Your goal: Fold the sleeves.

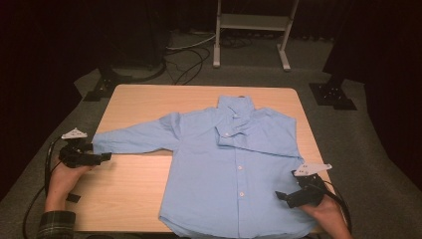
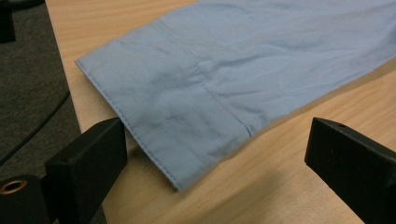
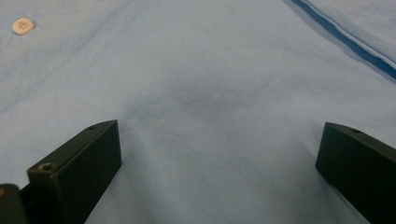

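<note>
- Right now a light blue button-up shirt point(image 1: 239, 169) lies front up on the wooden table point(image 1: 134, 99), its collar toward the far edge and its hem at the near edge.
- One sleeve point(image 1: 134, 137) stretches flat toward the table's left edge; the other is folded across the chest, ending near the collar.
- At the table's left edge, the left gripper point(image 1: 102, 157) sits by the cuff point(image 2: 173, 107) of the stretched sleeve, held by the person's left hand point(image 1: 62, 179).
- Seen from the left gripper view, its jaws stand wide apart on either side of the cuff's corner; one jaw is just beside the cuff's stitched edge, and neither pad presses on the cloth.
- Over the lower right part of the shirt's body, the right gripper point(image 1: 286, 196) points toward the button placket.
- Its own view shows the jaws spread wide over smooth blue cloth, gripping nothing, with a white button point(image 3: 22, 26) well off to the upper left.
- A metal stand point(image 1: 254, 30) rises from the floor beyond the table.
</note>
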### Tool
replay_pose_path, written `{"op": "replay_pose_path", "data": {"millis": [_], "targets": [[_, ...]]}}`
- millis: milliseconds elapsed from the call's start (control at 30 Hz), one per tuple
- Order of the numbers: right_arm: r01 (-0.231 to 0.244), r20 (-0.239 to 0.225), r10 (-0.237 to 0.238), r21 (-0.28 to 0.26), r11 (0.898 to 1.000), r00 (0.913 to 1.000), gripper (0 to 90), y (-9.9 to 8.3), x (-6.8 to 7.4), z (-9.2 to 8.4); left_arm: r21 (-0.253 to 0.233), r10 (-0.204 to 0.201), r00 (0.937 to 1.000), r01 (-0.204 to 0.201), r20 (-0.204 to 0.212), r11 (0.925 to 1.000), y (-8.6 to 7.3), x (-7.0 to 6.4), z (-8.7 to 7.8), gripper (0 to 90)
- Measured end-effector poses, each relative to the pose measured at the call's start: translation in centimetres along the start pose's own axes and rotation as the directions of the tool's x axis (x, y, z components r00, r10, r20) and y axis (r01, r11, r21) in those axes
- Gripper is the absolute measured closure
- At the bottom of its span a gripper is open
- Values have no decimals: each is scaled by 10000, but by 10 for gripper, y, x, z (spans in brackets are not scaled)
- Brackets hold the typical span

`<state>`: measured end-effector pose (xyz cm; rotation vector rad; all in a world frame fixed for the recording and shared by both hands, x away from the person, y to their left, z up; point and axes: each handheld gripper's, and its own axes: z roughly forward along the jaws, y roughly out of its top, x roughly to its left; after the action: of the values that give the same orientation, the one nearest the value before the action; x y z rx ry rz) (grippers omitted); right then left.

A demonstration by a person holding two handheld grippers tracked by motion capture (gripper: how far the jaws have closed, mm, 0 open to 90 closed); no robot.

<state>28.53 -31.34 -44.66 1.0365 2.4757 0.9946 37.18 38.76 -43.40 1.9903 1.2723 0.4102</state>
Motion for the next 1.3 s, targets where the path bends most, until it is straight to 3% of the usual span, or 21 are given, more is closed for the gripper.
{"op": "replay_pose_path", "data": {"millis": [133,200,233,300,433,567,867,1133,1300], "targets": [[0,1,0,-1,10000,10000,0,0,0,0,-80,7,9997,-9,-241,10000,-1,0,-1,161],[3,2,-3,-1,10000,10000,0,0,0,0,-294,-13,9992,1,-407,9996,-1,0,-4,300],[2,2,-2,-1,10000,10000,0,0,0,0,-474,-130,9990,110,-438,9988,-1,1,-6,300],[0,2,0,-2,10000,10000,0,0,0,0,-664,-182,9985,147,-521,9977,-2,1,-9,444],[-5,3,5,-4,10000,10000,0,0,0,0,-562,-353,9962,309,-793,9979,-3,2,-10,683],[-6,3,6,-3,10000,10000,0,0,0,0,-622,-523,9967,485,-616,9969,-3,2,-13,882],[-3,5,3,-4,10000,10000,0,0,0,0,-948,-147,9984,94,-551,9954,2,-7,-16,892],[1,6,-1,-7,10000,10000,0,0,0,0,-1574,412,9985,-464,-360,9864,19,-33,-20,892],[-1,7,1,-9,10000,10000,0,0,0,0,-1670,857,9960,-886,-244,9820,29,-49,-20,894]]}}
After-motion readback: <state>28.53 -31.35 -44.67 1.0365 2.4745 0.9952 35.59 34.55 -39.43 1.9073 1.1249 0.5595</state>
